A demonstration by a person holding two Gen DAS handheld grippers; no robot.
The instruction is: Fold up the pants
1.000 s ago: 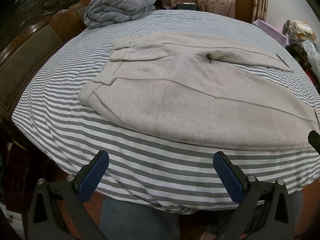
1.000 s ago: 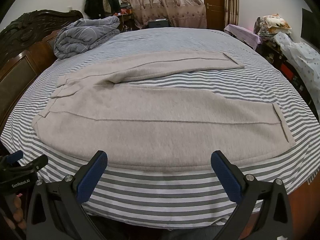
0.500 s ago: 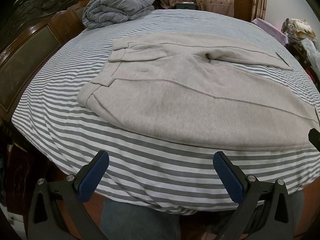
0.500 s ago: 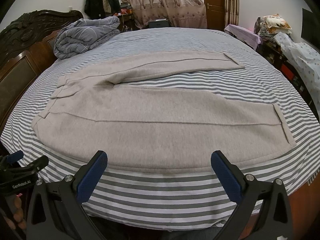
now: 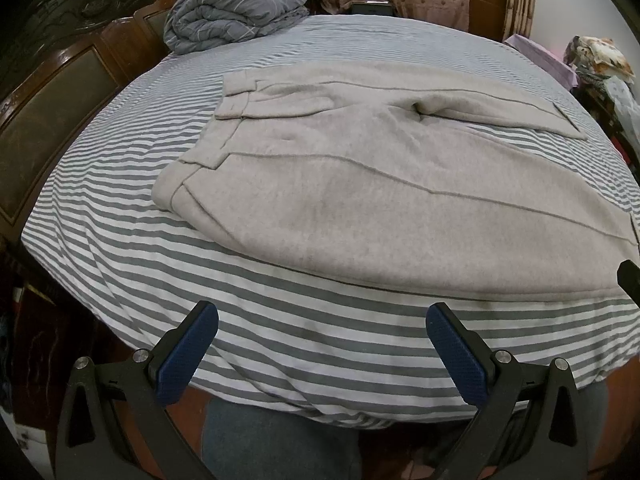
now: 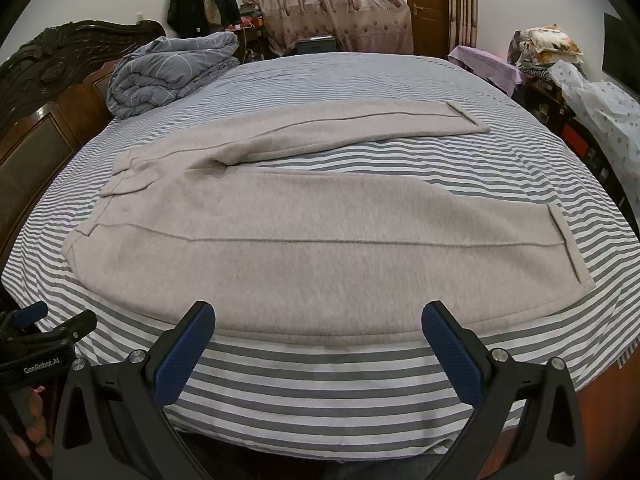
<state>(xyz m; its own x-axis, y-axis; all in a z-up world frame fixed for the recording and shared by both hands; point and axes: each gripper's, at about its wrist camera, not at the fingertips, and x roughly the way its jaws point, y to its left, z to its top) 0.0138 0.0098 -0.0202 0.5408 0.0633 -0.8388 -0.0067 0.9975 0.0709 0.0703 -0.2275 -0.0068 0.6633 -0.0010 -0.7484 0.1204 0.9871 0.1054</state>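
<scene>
Light grey pants [image 5: 360, 184] lie spread flat on the striped bed, waistband to the left, the two legs splayed apart towards the right; they also show in the right wrist view [image 6: 304, 232]. My left gripper [image 5: 320, 344] is open and empty, over the bed's near edge, short of the pants' near leg. My right gripper [image 6: 318, 340] is open and empty, its tips just at the near leg's lower edge. The near leg's cuff [image 6: 568, 256] lies to the right.
The grey-and-white striped sheet [image 6: 360, 392] covers the bed. A folded grey duvet [image 6: 168, 72] sits at the far left corner by the dark wooden headboard [image 6: 36, 120]. Cluttered furniture [image 6: 580, 92] stands right of the bed. The left gripper's body [image 6: 36, 352] shows at lower left.
Both views shifted only slightly; the left gripper drifted a little. The pants have not moved and both grippers stay open.
</scene>
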